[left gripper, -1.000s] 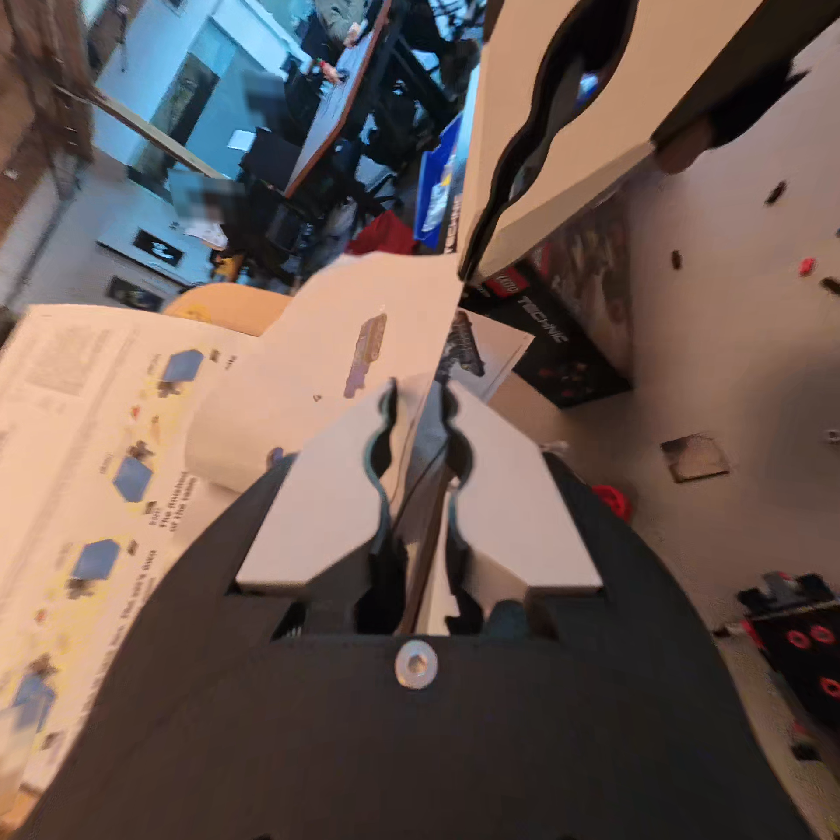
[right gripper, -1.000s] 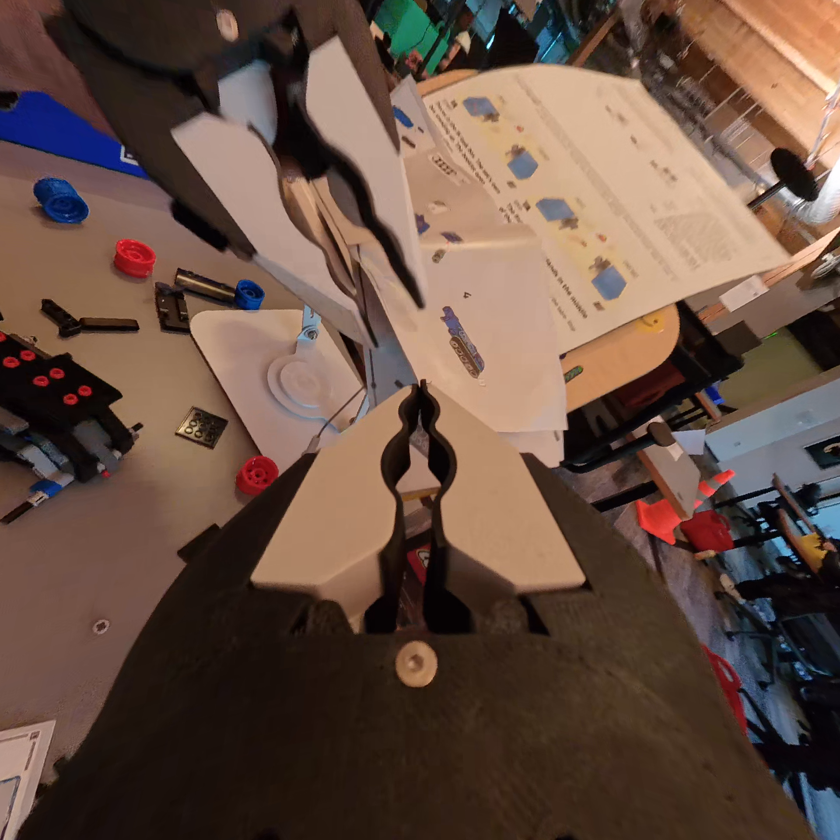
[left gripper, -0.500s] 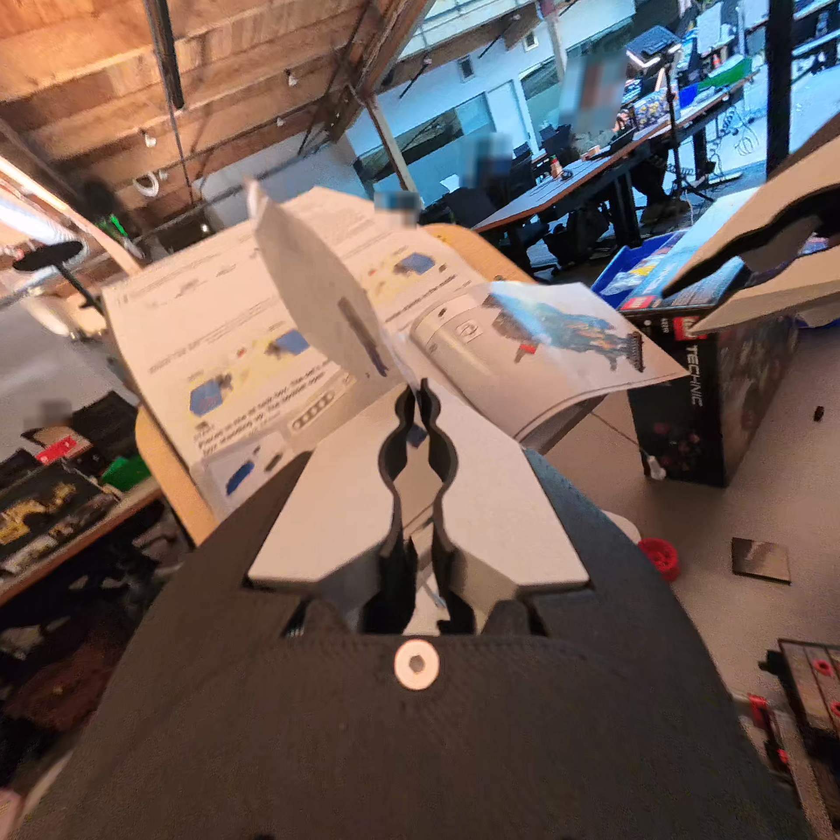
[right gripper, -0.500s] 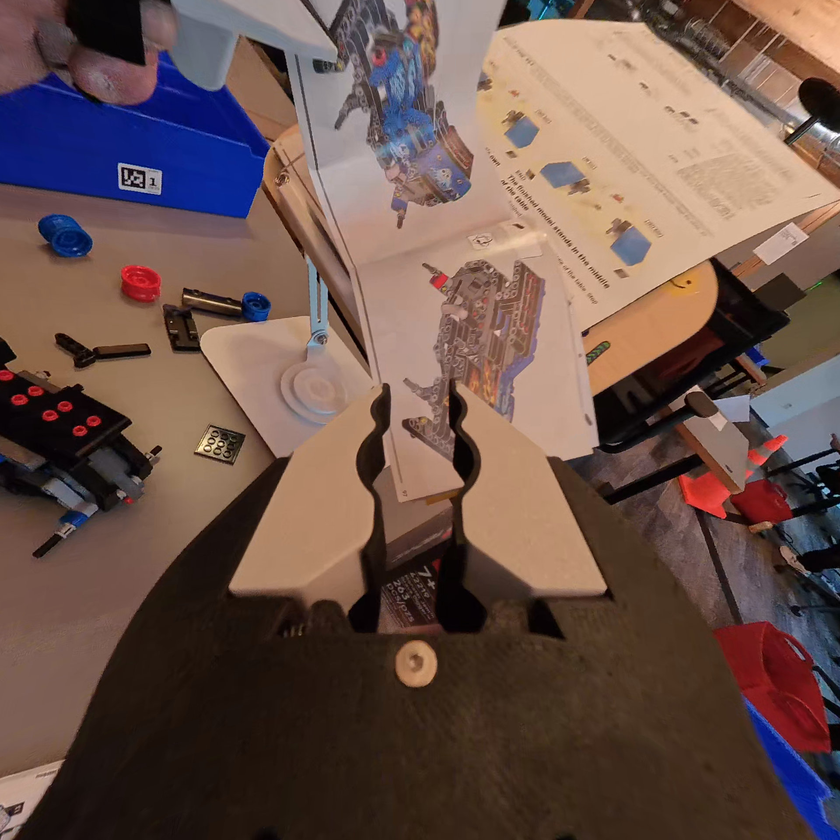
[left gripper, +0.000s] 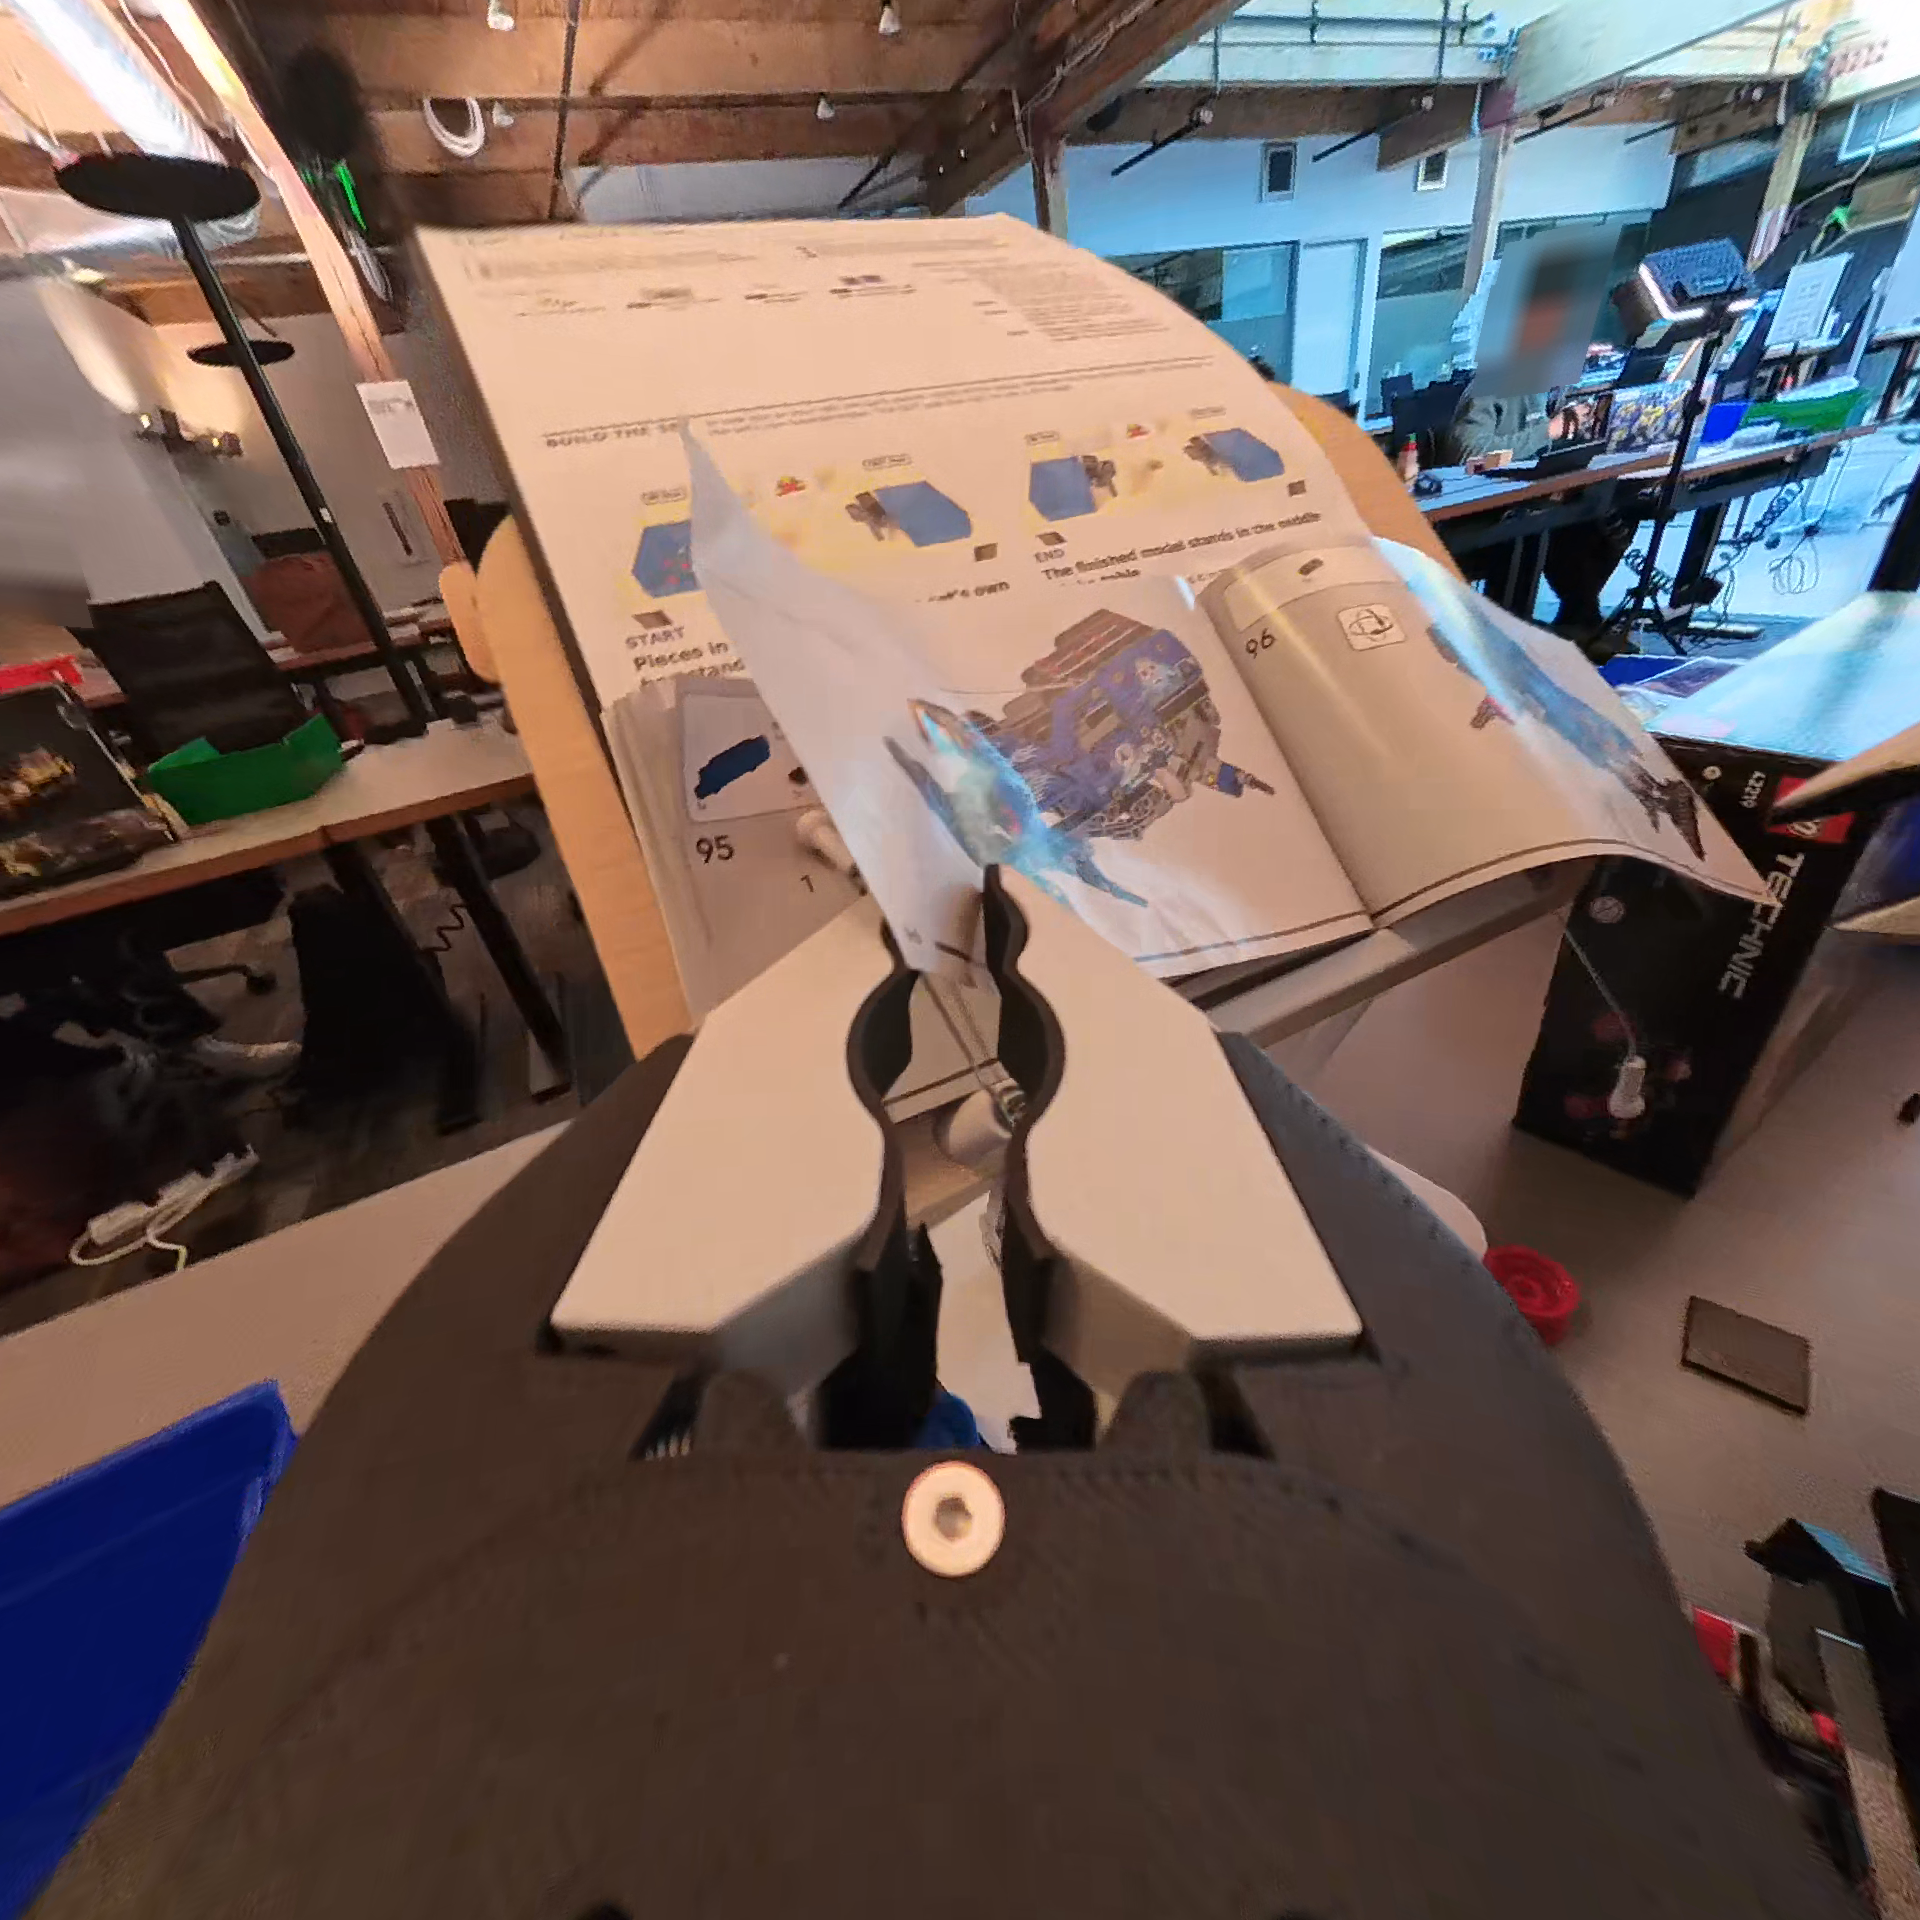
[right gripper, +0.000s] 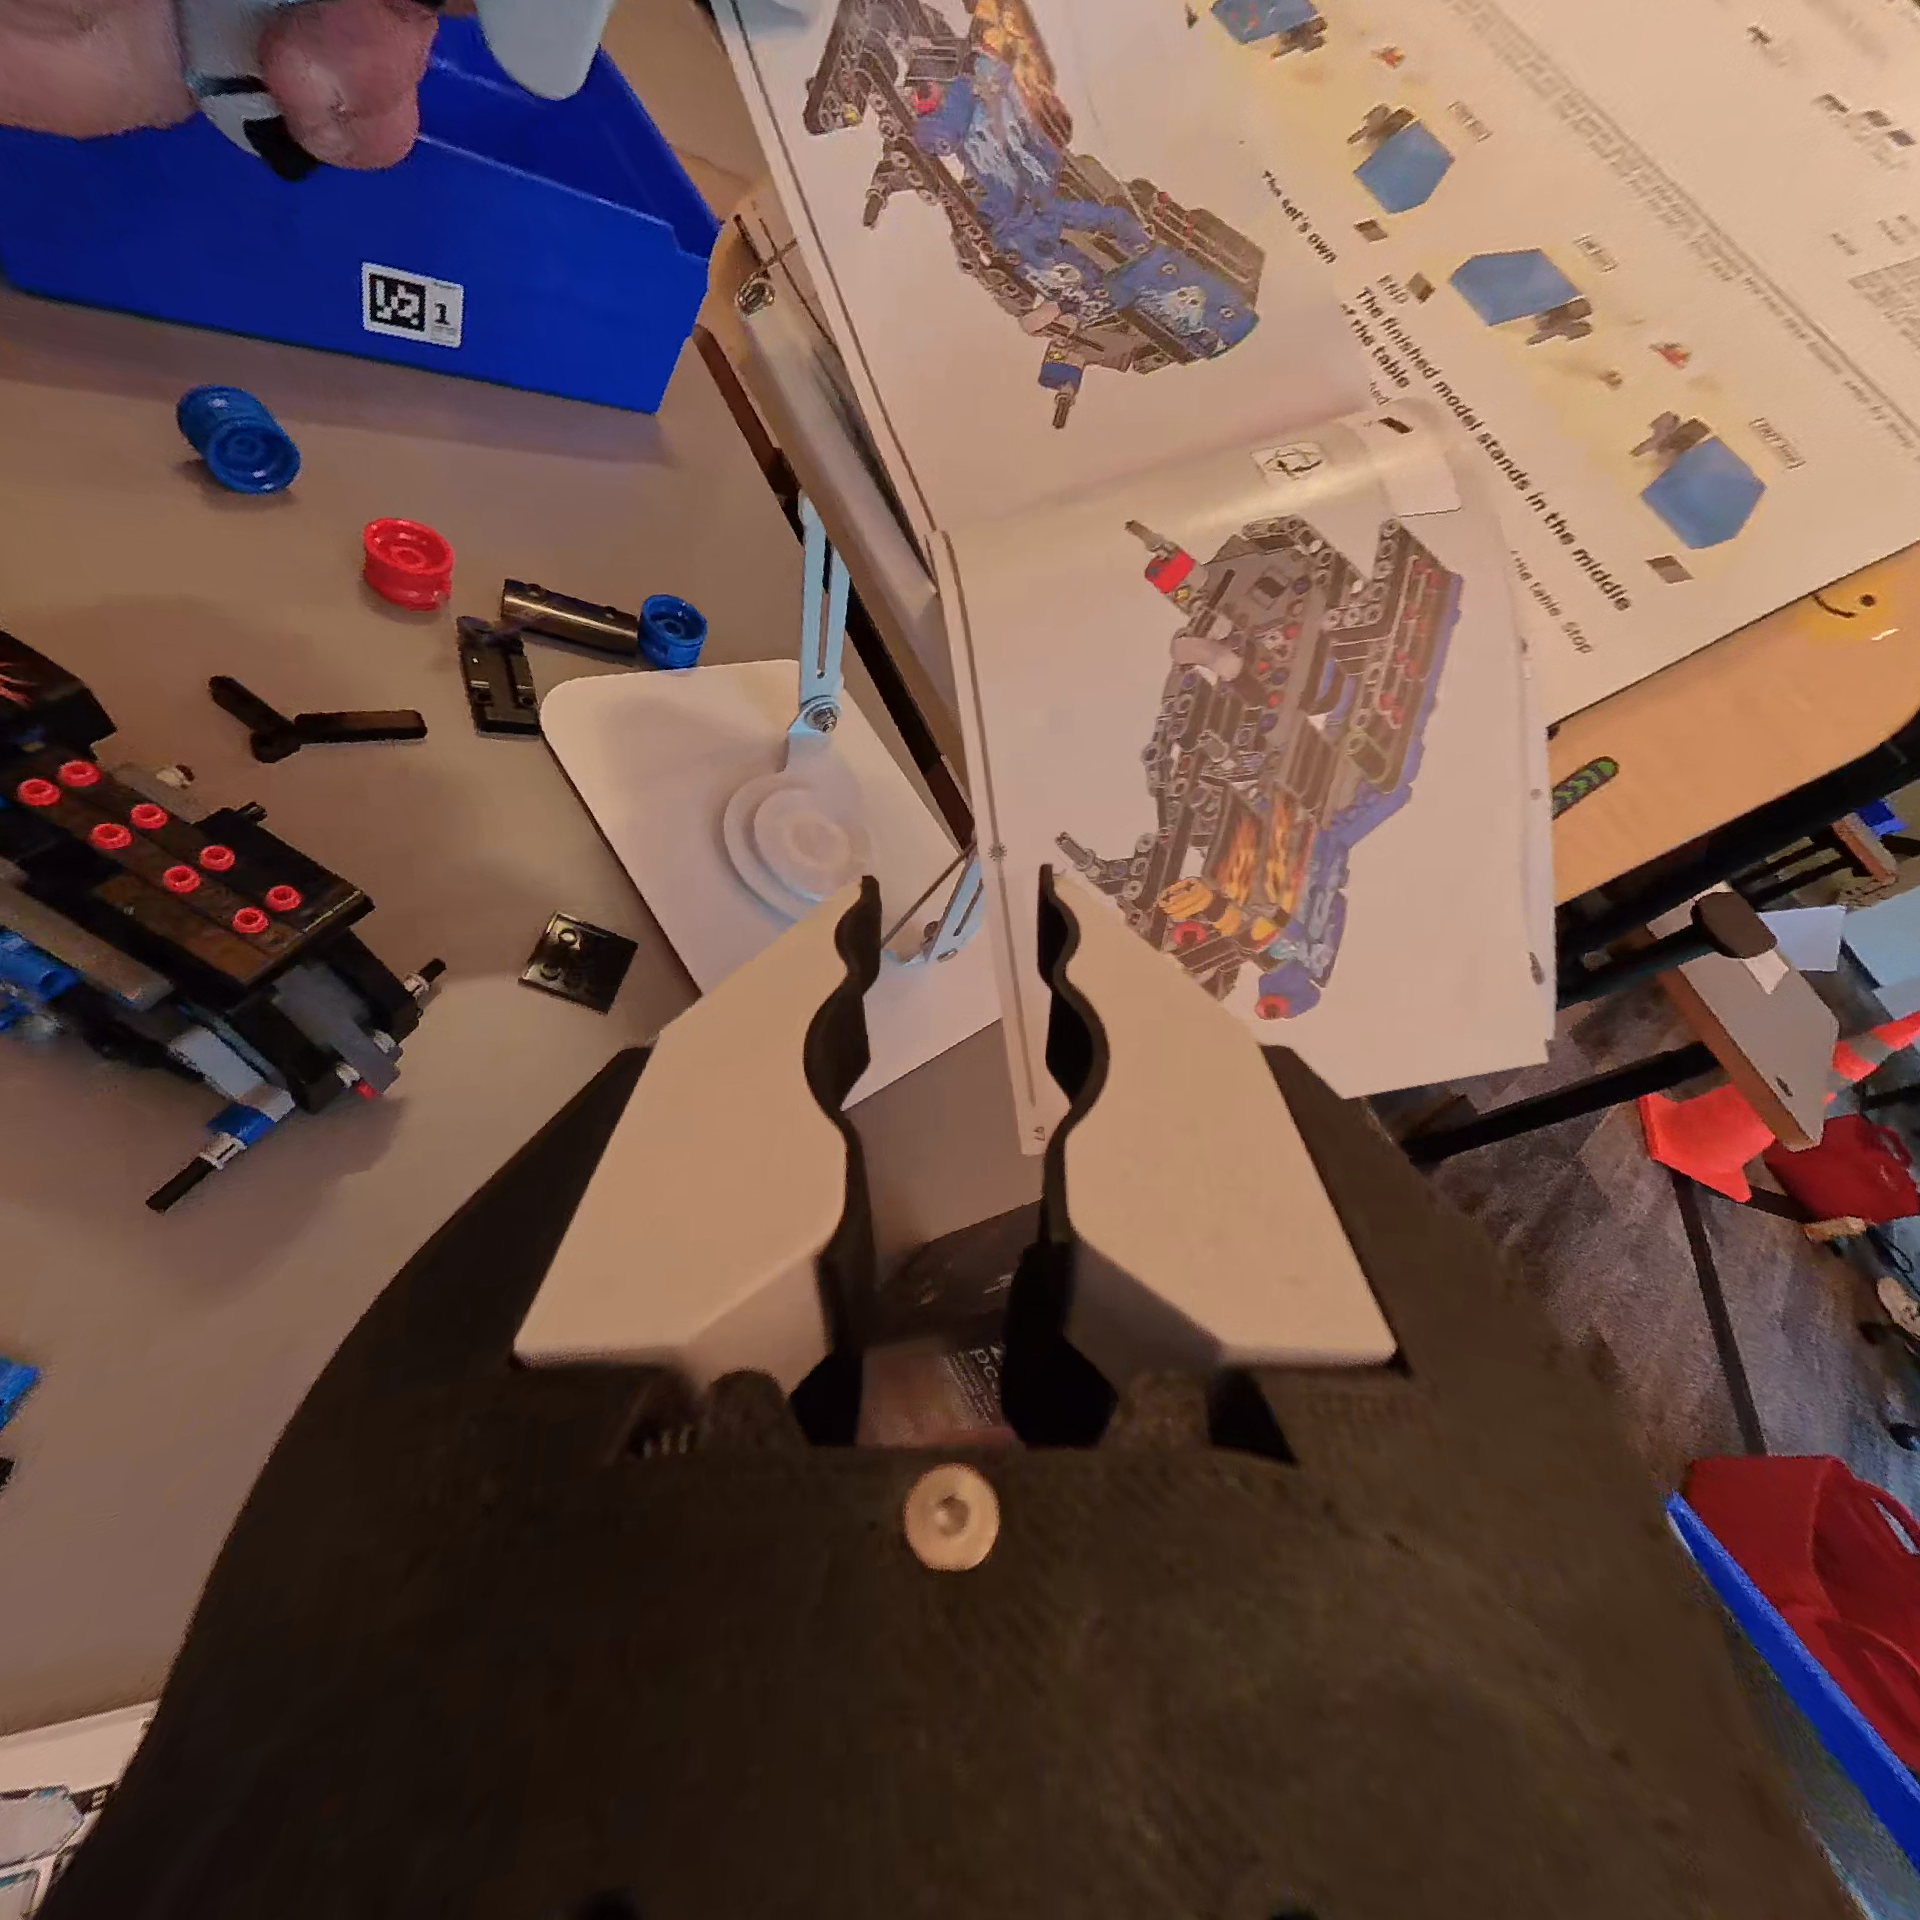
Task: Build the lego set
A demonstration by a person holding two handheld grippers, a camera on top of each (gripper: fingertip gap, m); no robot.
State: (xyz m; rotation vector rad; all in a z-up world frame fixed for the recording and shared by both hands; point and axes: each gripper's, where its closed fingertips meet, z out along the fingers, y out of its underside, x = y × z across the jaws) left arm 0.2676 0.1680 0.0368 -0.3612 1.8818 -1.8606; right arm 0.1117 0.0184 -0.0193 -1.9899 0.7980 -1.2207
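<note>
Two wrist-cam views over a grey table w/ lego parts scattered on it. Left gripper: jaws nearly together at the tips, pinching the lower edge of a loose page of the instruction booklet; the page stands up, curled, w/ a blue model printed on it. The booklet lies open on a white stand at the far side of the table, and behind it leans a large printed sheet w/ small blue diagrams. Right of the booklet stands a black lego box, upright. Near it on the table are a red wheel and a flat dark square plate. A blue bin shows at near left. Right gripper: jaws apart w/ a clear gap, gripping nothing; the booklet's lower page edge hangs just at its right fingertip, contact not clear. In the right view, the partly built black model w/ red pins sits at left on the table. Farther off lie a blue wheel, a red wheel, a smaller blue wheel beside a dark tube, and black beams. A blue bin w/ a square marker tag stands at far left, and a person's hand shows above it at the top edge.
</note>
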